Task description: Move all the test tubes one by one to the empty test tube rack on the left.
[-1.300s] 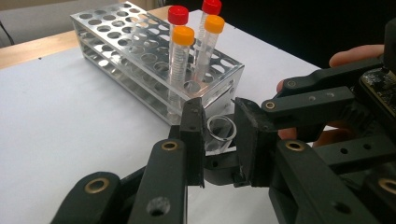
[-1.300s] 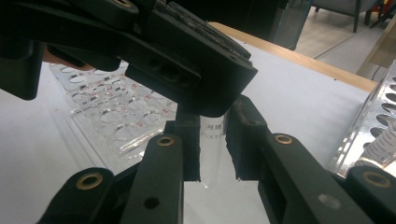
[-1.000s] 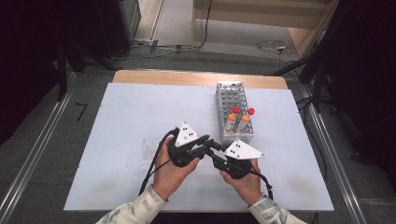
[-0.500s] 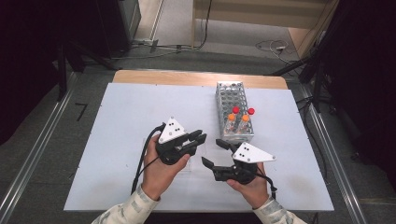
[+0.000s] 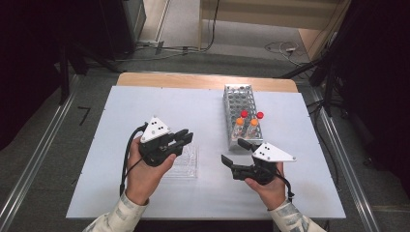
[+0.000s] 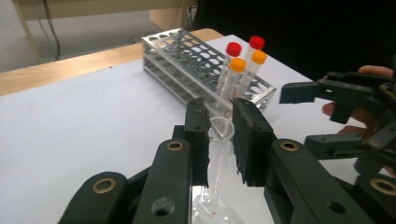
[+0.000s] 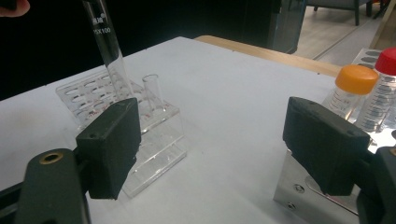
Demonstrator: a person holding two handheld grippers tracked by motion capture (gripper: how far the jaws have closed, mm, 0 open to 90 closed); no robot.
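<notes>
While a person sits at the six o'clock edge of a pale table [image 5: 145,101], each hand holds a black two-jaw gripper over it. The left gripper [image 5: 183,137] sits at about eight o'clock from the table's middle, its jaws aimed toward three o'clock. Those jaws are pressed in on a clear glass tube [image 6: 219,154], pinching it partway up. In the left gripper view the tube's open lip stands between the two pads and its lower end goes down toward a clear plastic rack [image 5: 186,164] below. From above, that rack lies flat on the table just under and to the four o'clock side of the left gripper. In the right gripper view the held tube [image 7: 106,42] leans slightly over the rack [image 7: 154,135], and a second, shorter clear tube [image 7: 153,93] stands upright in one of the rack's holes just beside it.

The right gripper [image 5: 237,153] is at about five o'clock from the table's middle, well apart from the left one, pointing toward nine o'clock. Its jaws have just been opening and now stand spread wide, with nothing between them.

A metal rack [image 5: 239,108] with many round holes runs from twelve toward four o'clock on the right half of the table. At its near end stand four capped tubes: two with red caps [image 5: 244,114] behind and two with orange caps [image 5: 240,122] in front. The right gripper's far jaw is just beside that near end; whether it touches cannot be told.
</notes>
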